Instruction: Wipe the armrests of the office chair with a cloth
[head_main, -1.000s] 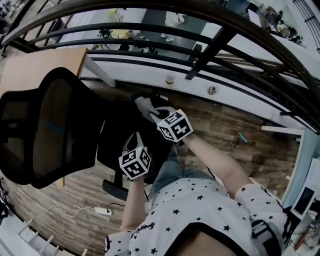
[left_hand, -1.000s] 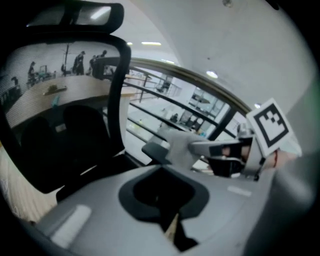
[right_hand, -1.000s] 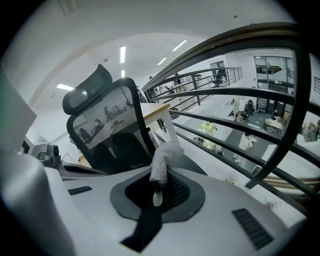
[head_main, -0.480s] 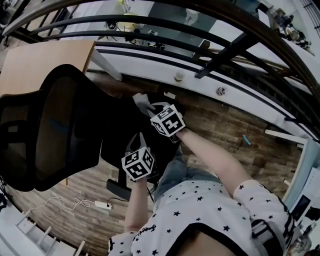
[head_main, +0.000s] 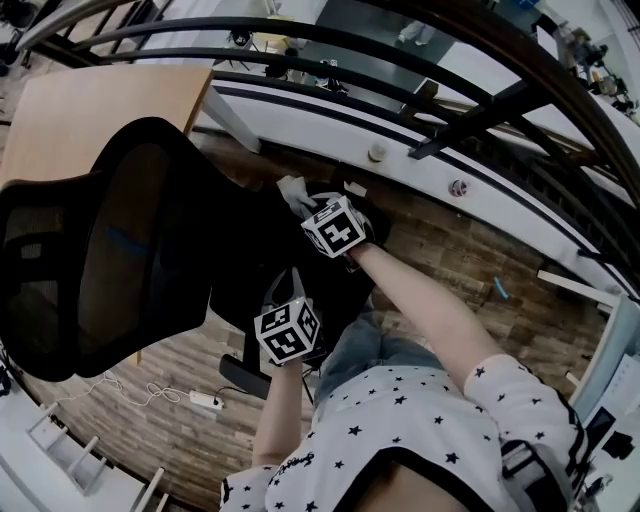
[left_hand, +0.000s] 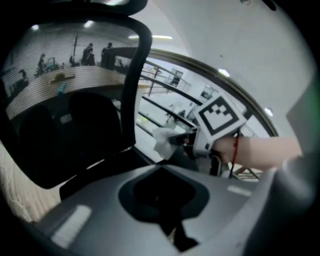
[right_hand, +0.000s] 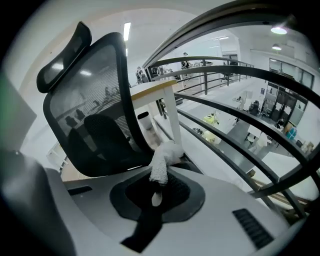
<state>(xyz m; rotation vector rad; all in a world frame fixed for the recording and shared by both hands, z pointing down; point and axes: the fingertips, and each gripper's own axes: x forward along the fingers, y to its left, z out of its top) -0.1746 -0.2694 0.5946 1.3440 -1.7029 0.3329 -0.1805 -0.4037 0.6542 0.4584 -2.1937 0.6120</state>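
R gripper (right_hand: 154, 192) pinches a white cloth (right_hand: 162, 160); the cloth's free end lies on the dark armrest (right_hand: 192, 162) on the chair's railing side. Black mesh office chair (right_hand: 95, 115) is just behind it, w/ a wooden desk top (right_hand: 152, 90) beyond the backrest. L gripper (left_hand: 162, 200) has its jaws pressed together, nothing btwn them. It's held lower, near the chair's other side, apart from the cloth and aimed toward the R gripper. In head view a power strip (head_main: 205, 398) lies on the wood floor (head_main: 450, 250) below the chair, and a railing (head_main: 420, 70) runs across the top.
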